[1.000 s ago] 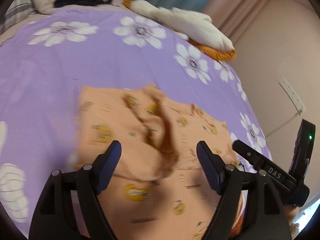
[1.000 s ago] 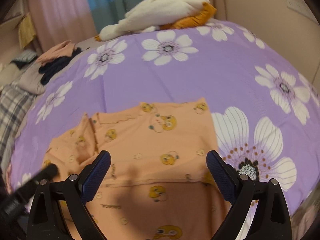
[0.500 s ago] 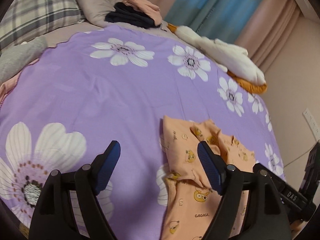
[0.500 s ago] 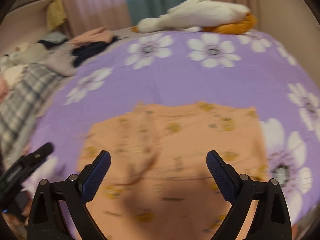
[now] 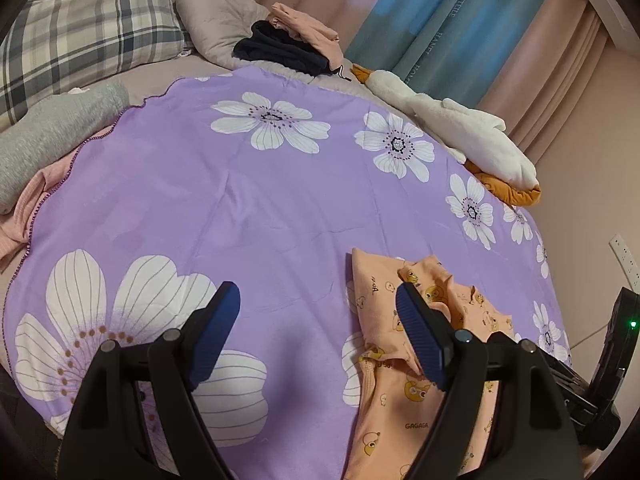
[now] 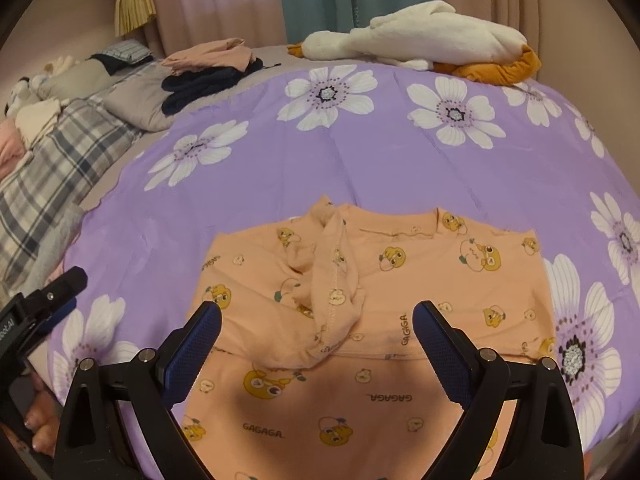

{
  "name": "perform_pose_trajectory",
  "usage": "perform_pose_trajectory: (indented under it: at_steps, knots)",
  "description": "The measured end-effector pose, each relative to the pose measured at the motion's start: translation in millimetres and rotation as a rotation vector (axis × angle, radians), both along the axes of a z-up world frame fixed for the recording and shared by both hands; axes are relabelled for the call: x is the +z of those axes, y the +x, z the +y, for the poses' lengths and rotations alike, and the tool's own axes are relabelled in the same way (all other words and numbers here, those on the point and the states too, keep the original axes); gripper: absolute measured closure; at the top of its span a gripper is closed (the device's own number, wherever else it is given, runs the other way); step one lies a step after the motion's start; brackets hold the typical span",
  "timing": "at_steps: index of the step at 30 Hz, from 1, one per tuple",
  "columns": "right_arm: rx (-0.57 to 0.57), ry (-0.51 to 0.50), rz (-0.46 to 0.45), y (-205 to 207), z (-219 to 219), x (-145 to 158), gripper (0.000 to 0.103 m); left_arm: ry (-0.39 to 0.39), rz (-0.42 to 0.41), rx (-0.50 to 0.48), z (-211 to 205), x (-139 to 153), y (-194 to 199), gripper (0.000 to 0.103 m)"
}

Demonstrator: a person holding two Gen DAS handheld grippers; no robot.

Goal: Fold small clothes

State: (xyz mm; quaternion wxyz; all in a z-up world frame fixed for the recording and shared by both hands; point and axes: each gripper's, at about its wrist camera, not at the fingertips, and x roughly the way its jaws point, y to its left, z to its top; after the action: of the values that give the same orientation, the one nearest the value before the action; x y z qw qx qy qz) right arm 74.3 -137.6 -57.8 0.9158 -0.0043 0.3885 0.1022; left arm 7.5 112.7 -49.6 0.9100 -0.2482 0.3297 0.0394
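Observation:
A small peach garment (image 6: 400,304) printed with yellow ducks lies on the purple flowered sheet (image 6: 280,168). A rumpled sleeve is folded across its middle. My right gripper (image 6: 318,322) hovers open over the garment's near part, with nothing between its fingers. In the left wrist view the same garment (image 5: 384,392) lies at the lower right. My left gripper (image 5: 320,322) is open above the bare sheet (image 5: 240,208), its right finger over the garment's left edge. The left gripper's black body (image 6: 36,316) shows at the right wrist view's left edge.
A white and orange goose plush (image 6: 420,40) lies at the far edge of the bed. Folded pink and navy clothes (image 6: 212,68) sit on a grey pillow. A plaid blanket (image 5: 80,40) and grey cloth (image 5: 52,132) lie to the left. A wall with a socket (image 5: 622,256) is right.
The left gripper has swung left off the garment and now looks over bare sheet. The right gripper has shifted left too, so the rumpled sleeve now lies between its fingers' line of view. Both stayed open.

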Motion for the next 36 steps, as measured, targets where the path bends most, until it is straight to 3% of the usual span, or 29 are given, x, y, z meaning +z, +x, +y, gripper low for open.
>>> perform_pose_trajectory:
  at_steps: [19, 36]
  knots:
    - [-0.006, -0.010, -0.003, 0, -1, -2, 0.007, 0.010, 0.018, -0.044, -9, -2, 4, 0.023]
    - [-0.018, 0.014, 0.007, 3, -7, -4, 0.007, 0.010, 0.045, -0.021, -9, -7, 9, 0.023]
